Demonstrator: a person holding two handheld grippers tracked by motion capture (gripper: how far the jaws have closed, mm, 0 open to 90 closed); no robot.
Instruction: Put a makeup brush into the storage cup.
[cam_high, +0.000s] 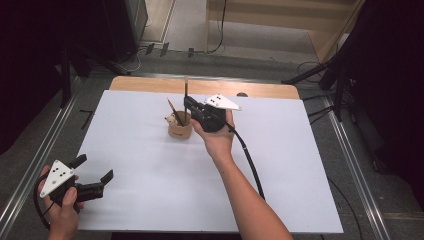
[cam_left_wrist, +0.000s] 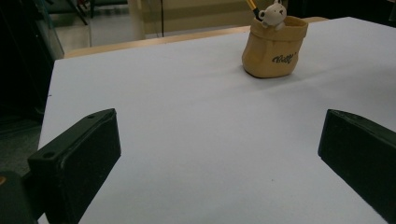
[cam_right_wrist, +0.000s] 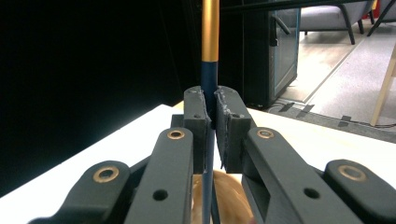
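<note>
Two pencils (cam_high: 186, 95), one holder (cam_high: 179, 131), two hand-held grippers (cam_high: 189, 104).

A slim pencil (cam_right_wrist: 209, 74), dark blue in the shaft with a gold band higher up, stands upright, its lower end going down into a small tan sack-shaped holder (cam_high: 179, 130). The holder sits upright on the white table (cam_high: 150, 165), near the middle and closer to the far edge, with dark lettering on its side, a small white bear figure at its rim and another pencil (cam_high: 175, 111) leaning inside.

Soft, even light brightens the white table (cam_high: 150, 150), darkness surrounds it, and nearby gripper parts blur.
</note>
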